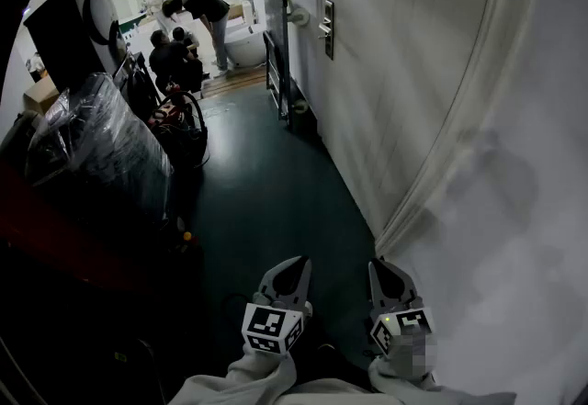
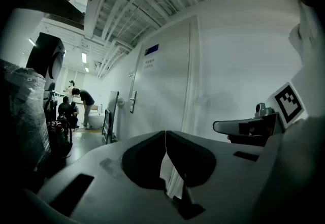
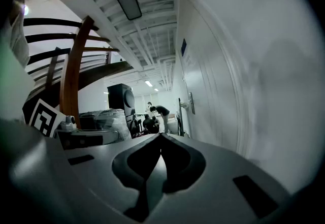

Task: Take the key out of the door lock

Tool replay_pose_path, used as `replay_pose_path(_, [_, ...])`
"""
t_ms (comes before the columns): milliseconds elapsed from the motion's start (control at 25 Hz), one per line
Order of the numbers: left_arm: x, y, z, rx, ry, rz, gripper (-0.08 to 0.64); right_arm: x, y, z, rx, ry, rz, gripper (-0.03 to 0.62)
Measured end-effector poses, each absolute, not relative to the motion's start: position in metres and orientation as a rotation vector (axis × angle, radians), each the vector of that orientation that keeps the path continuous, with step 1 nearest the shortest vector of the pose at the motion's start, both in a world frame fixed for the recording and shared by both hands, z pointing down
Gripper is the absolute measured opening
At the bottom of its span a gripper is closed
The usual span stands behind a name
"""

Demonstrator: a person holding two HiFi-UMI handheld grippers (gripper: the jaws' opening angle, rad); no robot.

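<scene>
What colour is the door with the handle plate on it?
The door is white and its handle plate silvery metal. The head view shows this best.

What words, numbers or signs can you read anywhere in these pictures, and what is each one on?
No text here is readable.
Paper notice on the door: print too small to read.
Blue plate above that notice: too small to read.
Square markers on the left gripper and the right gripper: black-and-white patterns only, no words.
</scene>
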State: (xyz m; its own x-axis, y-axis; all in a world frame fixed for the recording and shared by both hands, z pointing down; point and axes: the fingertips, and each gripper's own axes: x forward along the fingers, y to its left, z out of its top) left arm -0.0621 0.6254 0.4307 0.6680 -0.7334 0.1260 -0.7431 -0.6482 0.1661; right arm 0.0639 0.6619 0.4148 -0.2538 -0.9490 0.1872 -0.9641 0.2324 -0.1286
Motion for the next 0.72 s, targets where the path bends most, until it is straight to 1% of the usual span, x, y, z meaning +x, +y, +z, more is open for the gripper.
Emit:
replay_pose_path(400, [-0.058, 0.542, 0.42, 2.707, -1.156, 0.067, 0.014, 0.064, 0.582, 0.413, 1.911, -2.385, 0.391, 0.052])
replay_pose_path(720, [-0.072, 0.469, 0.415, 2.745, -1.123, 0.075, 0.014, 0.048, 0.508, 0.405, 1.942, -2.37, 0.369, 0.052])
